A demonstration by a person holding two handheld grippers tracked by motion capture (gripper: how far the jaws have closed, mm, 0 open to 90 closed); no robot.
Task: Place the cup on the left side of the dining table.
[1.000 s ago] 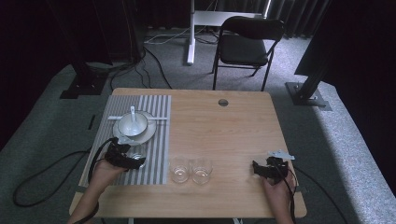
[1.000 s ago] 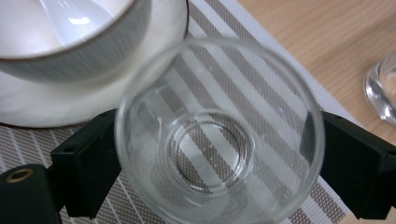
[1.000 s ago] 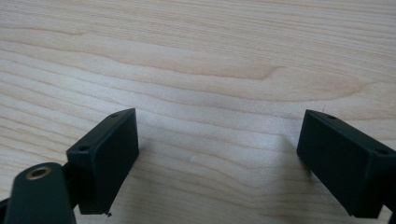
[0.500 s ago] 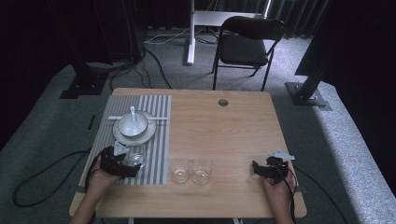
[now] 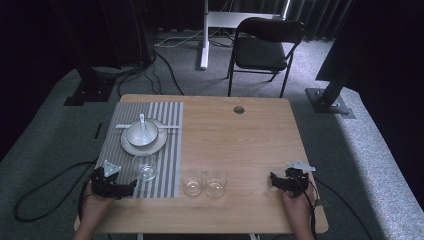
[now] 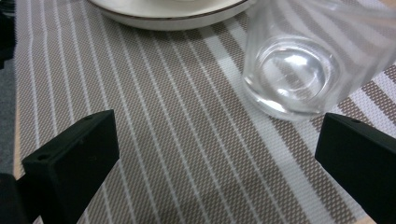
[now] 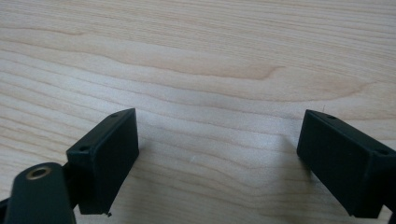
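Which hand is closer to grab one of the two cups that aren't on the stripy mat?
Probably the right gripper: open, with bare table between it and the two glasses. The left gripper sits beside the glass on the mat.

No text, label, brand, number or sign could be read anywhere, neither on the light wooden table nor on the things standing on it.

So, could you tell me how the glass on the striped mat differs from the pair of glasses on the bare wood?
The mat glass stands alone, below the plate; the pair of glasses stand side by side. The mat glass is just ahead of the open left gripper; the pair has no gripper close. All are clear, upright, apparently empty.
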